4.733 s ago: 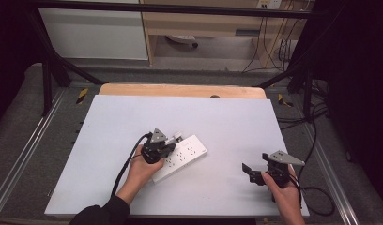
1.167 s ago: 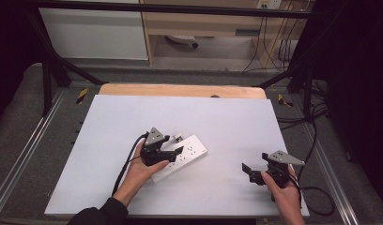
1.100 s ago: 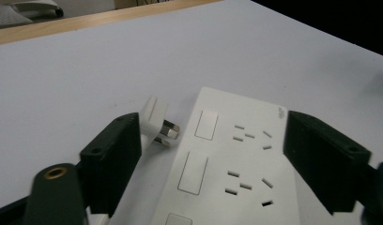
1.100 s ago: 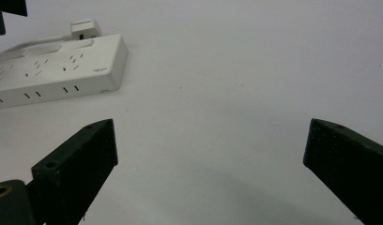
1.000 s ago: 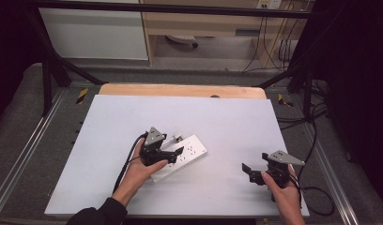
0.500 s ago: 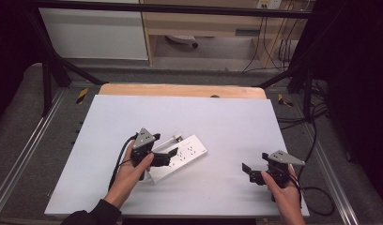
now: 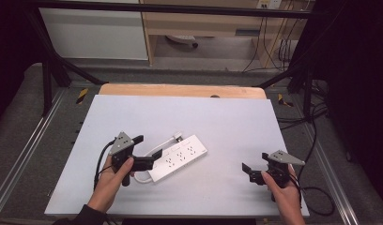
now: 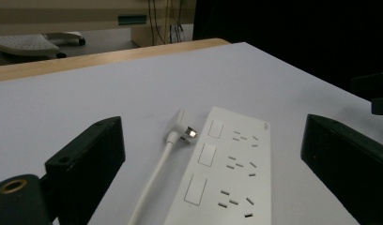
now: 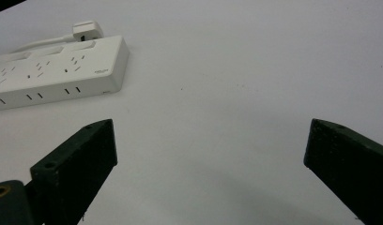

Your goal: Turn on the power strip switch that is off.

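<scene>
While the high view looks down on the white table [image 7: 218, 112], one white power strip [image 7: 178, 157] lies a little left of its middle, slanted, with its cord [image 7: 157, 149] looped along the near-left side and the plug [image 7: 178, 137] lying just beside the strip's far edge; the left gripper [image 7: 143, 151] sits just beside the strip's near-left end, its jaws spread wide with nothing between them, held by the left hand [image 7: 112, 180], while the right gripper [image 7: 253, 169] rests well apart near the right edge in the right hand [image 7: 284, 194], jaws likewise spread; in the left gripper view the strip [image 8: 227, 173] lies between and beyond the two black jaws, showing three switches and three sets of sockets, with the plug [image 8: 182, 126] and one cord [image 8: 154, 180] just to its left; in the right gripper view the strip [image 9: 53, 70] lies far off at upper left, the wide jaws closing on nothing; I judge the strip to be rigid plastic, fairly light, smooth and somewhat slippery, best pinched across its narrow width near one end, while the cord is limp and will trail; counted: one strip, one cord, one plug, two grippers
</scene>
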A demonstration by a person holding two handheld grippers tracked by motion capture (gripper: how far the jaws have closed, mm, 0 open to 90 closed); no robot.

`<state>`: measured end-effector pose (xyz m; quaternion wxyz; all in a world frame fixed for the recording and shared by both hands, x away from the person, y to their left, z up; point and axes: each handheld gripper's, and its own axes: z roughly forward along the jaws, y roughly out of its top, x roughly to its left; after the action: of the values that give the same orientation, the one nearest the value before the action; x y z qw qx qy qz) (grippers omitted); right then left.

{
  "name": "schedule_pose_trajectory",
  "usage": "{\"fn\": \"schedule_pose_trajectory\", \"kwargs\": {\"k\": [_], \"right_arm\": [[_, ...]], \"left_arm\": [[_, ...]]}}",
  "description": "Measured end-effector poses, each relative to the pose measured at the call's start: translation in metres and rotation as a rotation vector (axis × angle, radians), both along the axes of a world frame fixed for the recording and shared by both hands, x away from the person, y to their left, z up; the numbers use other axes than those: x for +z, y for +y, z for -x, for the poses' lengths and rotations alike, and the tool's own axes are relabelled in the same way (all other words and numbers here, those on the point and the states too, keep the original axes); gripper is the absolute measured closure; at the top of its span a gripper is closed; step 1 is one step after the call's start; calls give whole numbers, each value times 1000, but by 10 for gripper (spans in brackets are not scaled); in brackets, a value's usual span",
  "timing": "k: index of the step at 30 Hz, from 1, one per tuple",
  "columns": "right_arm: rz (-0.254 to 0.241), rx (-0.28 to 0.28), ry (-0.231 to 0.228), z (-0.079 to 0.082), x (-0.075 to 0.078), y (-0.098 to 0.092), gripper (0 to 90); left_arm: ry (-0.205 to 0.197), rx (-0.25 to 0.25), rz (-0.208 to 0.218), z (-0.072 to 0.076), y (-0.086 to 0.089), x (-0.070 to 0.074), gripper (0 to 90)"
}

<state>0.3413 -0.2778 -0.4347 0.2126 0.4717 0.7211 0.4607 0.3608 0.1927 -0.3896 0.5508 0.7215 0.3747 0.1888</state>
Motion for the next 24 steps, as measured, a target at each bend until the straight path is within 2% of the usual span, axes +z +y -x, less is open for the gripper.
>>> {"fn": "schedule_pose_trajectory", "kwargs": {"k": [9, 15, 21, 24], "right_arm": [[3, 2, 0, 0, 0, 1, 33], [4, 2, -1, 0, 0, 0, 33], [6, 2, 0, 0, 0, 1, 33], [9, 4, 2, 0, -1, 1, 32]], "left_arm": [[-8, 27, 22, 11, 23, 2, 66], [-5, 55, 15, 17, 40, -1, 66], [17, 120, 25, 22, 69, -11, 66], [46, 152, 7, 22, 84, -19, 66]]}}
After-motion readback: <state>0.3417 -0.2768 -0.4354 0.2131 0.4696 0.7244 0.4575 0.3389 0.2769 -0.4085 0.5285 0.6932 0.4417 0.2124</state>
